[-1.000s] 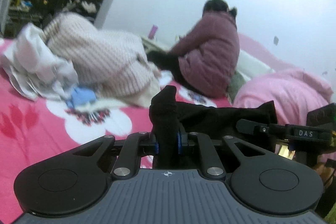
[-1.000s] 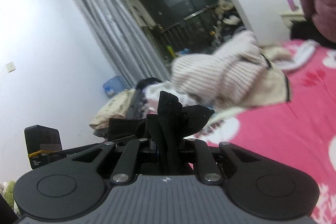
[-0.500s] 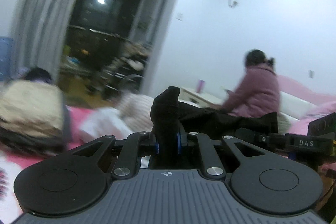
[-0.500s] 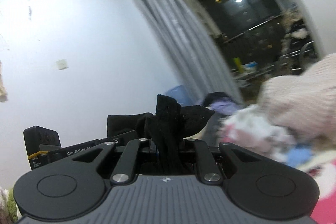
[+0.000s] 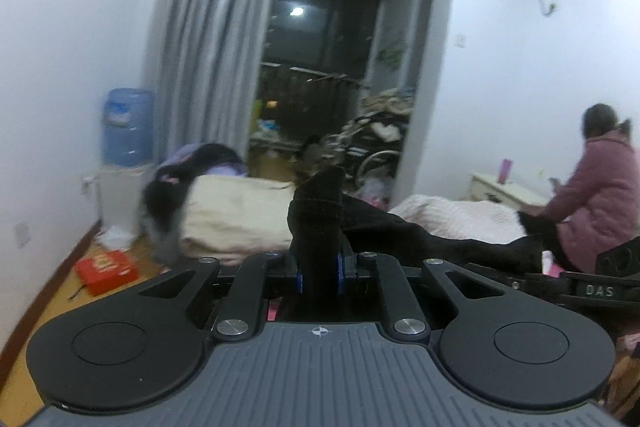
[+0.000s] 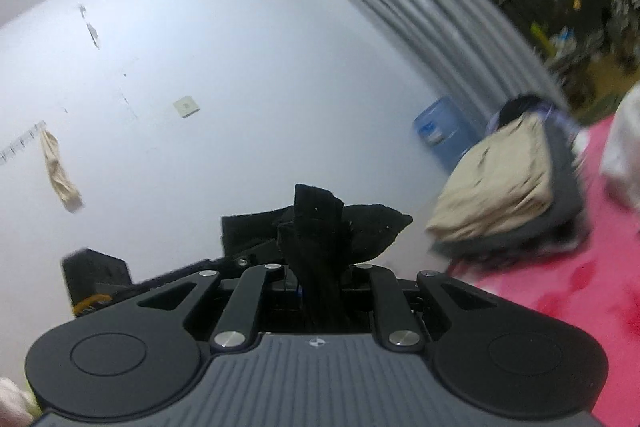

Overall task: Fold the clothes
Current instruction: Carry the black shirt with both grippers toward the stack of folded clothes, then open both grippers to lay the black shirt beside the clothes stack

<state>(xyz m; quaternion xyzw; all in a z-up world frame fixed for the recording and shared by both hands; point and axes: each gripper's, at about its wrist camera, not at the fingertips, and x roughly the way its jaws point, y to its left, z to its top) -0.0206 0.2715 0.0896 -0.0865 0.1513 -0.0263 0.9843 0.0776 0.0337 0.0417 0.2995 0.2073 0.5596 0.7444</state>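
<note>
Pink bedspread (image 6: 560, 291) fills the right view's lower right. Left gripper (image 5: 319, 277) and right gripper (image 6: 320, 283) each clamp the soft black garment (image 5: 400, 231), stretched between them at frame centre.

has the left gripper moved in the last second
Yes. The left gripper, shut on the black garment, has swung up and leftward: the seated person slid from mid-frame to the right edge, and the doorway came into view.
</note>
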